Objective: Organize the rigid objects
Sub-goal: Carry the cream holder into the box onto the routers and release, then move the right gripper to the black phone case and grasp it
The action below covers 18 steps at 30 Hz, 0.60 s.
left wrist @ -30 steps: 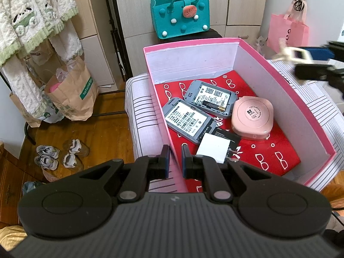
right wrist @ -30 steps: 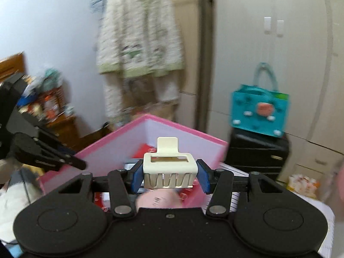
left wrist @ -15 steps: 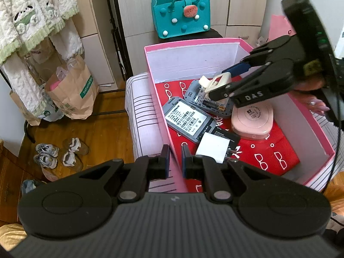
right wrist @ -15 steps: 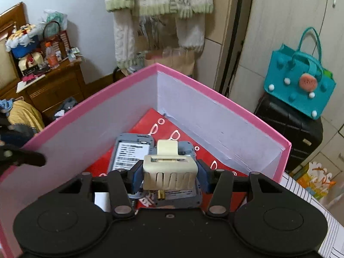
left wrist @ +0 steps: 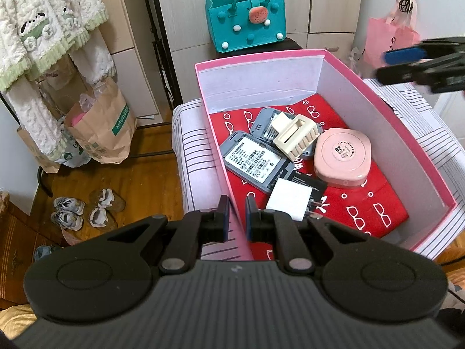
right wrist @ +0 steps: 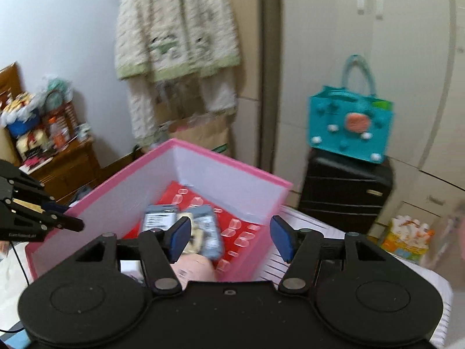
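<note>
Cream hair clip [left wrist: 295, 136] released, now lying on grey device [left wrist: 255, 163] in pink box [left wrist: 407, 157]; sharply seen only in left view. Right claw [right wrist: 229, 240] opening, empty. Left claw [left wrist: 234, 218] nearly shut on box wall.

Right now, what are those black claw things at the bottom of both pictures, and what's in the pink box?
They are two hand-held grabbers, each with a camera looking along its fingers. One picture comes from the left gripper, shut on the edge of the pink box. The other comes from the right gripper, jaws opening with nothing between them. Inside the box, on a red cloth, lie two grey devices, a cream hair claw clip resting on one device, a pink compact case and a white charger.
</note>
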Motion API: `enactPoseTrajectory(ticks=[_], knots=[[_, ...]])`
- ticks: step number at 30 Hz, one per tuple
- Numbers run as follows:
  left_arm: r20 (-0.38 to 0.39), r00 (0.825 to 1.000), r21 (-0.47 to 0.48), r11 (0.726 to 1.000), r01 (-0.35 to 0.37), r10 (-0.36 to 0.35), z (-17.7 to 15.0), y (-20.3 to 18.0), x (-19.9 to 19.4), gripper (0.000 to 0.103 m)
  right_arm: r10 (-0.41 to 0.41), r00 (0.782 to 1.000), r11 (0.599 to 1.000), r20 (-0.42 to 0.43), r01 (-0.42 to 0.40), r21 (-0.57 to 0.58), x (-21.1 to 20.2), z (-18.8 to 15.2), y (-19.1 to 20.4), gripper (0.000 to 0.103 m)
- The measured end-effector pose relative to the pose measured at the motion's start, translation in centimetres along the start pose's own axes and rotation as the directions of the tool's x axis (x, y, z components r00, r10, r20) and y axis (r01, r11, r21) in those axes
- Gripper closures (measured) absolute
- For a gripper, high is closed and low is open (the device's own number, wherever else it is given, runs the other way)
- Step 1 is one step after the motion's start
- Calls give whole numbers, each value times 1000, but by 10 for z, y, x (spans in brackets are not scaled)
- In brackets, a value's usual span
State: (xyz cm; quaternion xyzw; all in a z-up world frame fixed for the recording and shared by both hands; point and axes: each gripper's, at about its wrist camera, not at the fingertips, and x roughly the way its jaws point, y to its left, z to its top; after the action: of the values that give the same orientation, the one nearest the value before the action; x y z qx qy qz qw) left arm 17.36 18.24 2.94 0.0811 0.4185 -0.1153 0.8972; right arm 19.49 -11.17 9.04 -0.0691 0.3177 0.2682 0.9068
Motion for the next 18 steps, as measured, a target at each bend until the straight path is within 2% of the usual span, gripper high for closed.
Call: enactPoseTrajectory(ticks=[5, 9, 14, 18], knots=[[-1, 1000, -5, 1000, 2, -2, 0, 0, 0, 93, -101, 995, 991, 4, 100, 84, -25, -22, -41, 35], [-4, 1000, -15, 1000, 6, -6, 0, 1, 0, 93, -131, 991, 977, -23, 133, 166, -26, -47, -71, 34], [-5, 1000, -19, 1000, 5, -5, 0, 2, 0, 93, -107, 992, 964, -73, 121, 235, -6, -71, -95, 31], [-10, 1000, -28, 1000, 1, -2, 1, 3, 0, 93, -89, 991, 959, -103, 113, 260, 25, -77, -102, 30]])
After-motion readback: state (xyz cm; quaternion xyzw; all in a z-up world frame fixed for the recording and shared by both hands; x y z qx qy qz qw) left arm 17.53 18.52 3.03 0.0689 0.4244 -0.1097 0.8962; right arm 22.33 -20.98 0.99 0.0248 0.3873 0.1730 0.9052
